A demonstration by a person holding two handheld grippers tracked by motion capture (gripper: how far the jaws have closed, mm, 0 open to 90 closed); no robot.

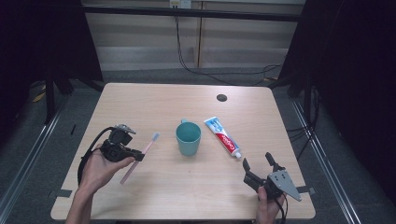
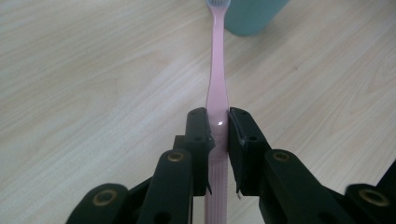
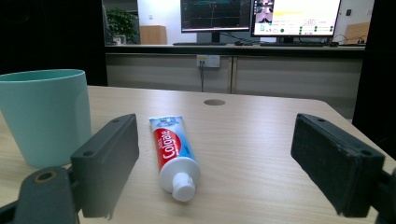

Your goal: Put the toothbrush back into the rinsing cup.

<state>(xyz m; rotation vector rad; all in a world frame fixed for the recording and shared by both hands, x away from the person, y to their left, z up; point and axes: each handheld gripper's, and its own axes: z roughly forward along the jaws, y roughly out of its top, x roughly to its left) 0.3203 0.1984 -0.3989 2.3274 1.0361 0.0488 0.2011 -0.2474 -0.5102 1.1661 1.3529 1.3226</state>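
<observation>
A pink toothbrush (image 1: 138, 158) is clamped at mid-handle by my left gripper (image 1: 135, 156), which is shut on it over the table's left side. In the left gripper view the toothbrush (image 2: 217, 84) runs away from the pads (image 2: 200, 135), its bristle head near the teal cup (image 2: 252, 16). The teal cup (image 1: 188, 138) stands upright mid-table. A toothpaste tube (image 1: 223, 137) lies right of it, cap toward the front. My right gripper (image 1: 257, 161) is open near the front right edge. Its jaws frame the tube (image 3: 172, 151) from a distance, with the cup (image 3: 46, 114) to the left.
The wooden table (image 1: 154, 100) has a round cable hole (image 1: 222, 97) near its far edge. Dark frames and cables surround the table. Monitors (image 3: 261, 18) stand on a counter beyond it in the right gripper view.
</observation>
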